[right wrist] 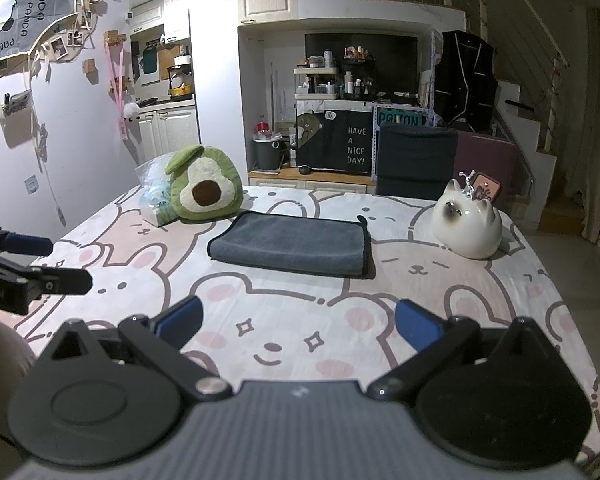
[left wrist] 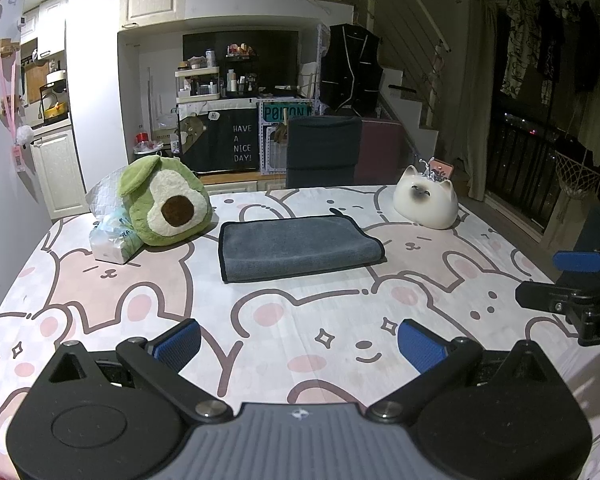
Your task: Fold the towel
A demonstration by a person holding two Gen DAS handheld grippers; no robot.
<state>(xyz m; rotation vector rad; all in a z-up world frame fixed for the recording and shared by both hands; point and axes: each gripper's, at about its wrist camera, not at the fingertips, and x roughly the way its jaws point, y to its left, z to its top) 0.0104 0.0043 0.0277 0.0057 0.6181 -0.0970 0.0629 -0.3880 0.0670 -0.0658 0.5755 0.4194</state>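
fingers [left wrist: 420,344] spread wide; grey towel [left wrist: 298,247] lies folded flat, black-edged

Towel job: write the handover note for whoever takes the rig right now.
Left tongs: open, empty, above the tablecloth, short of the towel.
Right tongs: open, empty, same height, beside the left.
Towel: grey, lying flat mid-table, already doubled over, fold on its right side. Avocado plush to its left, cat figure to its right, both apart from it.
Done: at least one fold.
Left: perhaps another fold; otherwise nothing.
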